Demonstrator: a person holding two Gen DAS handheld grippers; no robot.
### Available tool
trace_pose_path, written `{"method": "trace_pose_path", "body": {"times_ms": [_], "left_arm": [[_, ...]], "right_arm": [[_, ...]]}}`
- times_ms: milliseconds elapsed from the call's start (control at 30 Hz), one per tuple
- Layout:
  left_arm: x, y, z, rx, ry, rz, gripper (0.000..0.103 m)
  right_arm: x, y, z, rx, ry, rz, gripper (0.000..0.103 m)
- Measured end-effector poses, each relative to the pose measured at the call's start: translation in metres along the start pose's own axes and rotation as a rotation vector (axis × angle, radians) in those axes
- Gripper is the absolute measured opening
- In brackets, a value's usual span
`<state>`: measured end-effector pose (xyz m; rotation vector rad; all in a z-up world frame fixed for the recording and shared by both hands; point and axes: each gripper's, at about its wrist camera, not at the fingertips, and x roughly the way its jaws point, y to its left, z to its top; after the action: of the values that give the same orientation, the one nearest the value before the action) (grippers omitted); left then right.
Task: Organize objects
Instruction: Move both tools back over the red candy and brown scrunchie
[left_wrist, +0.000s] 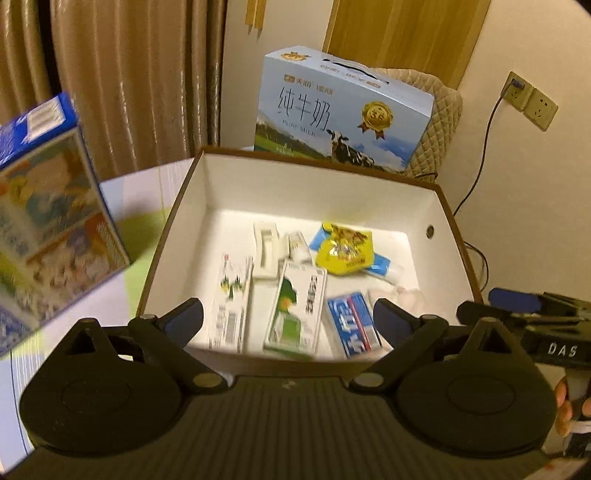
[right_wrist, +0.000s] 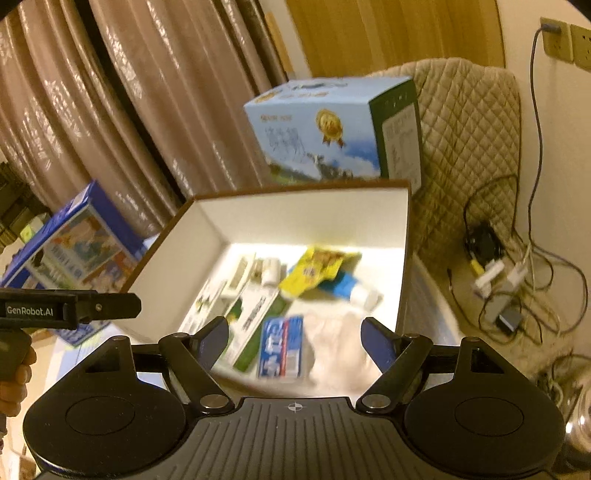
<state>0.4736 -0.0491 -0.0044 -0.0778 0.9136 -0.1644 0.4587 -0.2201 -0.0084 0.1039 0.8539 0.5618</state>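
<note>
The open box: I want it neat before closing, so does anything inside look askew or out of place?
Mostly loose clutter. In the box, the yellow packet lies crumpled across a blue-and-white tube. The long cartons lie roughly parallel. Nothing looks spilled; blur hides fine damage.

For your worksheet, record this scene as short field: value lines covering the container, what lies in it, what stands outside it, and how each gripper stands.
container: open white-lined box
contents: green carton, blue pack, yellow packet, slim white carton, small white bottle
outside left: blue picture box
behind: milk case
left gripper: open, empty
right gripper: open, empty
</note>
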Motion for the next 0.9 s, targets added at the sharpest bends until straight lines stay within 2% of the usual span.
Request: {"method": "trace_pose_path", "body": {"times_ms": [233,467,700,900], "left_arm": [[-0.029,0.001,-0.041,-0.016,0.006,0.019,0.097],[-0.055,0.004,-0.075,-0.037,0.019,0.035,0.100],[-0.074,0.005,-0.108,-0.034,0.027,0.048,0.100],[-0.086,0.009,-0.136,-0.057,0.024,0.061,0.100]], "right_arm": [[-0.020,0.013,-0.032,-0.004,0.035,0.016,0.076],[-0.040,0.029,-0.058,-0.026,0.047,-0.039,0.076],[-0.057,0.034,-0.080,0.052,0.059,0.005,0.076],[-0.063,0.044,-0.100,0.017,0.092,-0.002,0.076]]}}
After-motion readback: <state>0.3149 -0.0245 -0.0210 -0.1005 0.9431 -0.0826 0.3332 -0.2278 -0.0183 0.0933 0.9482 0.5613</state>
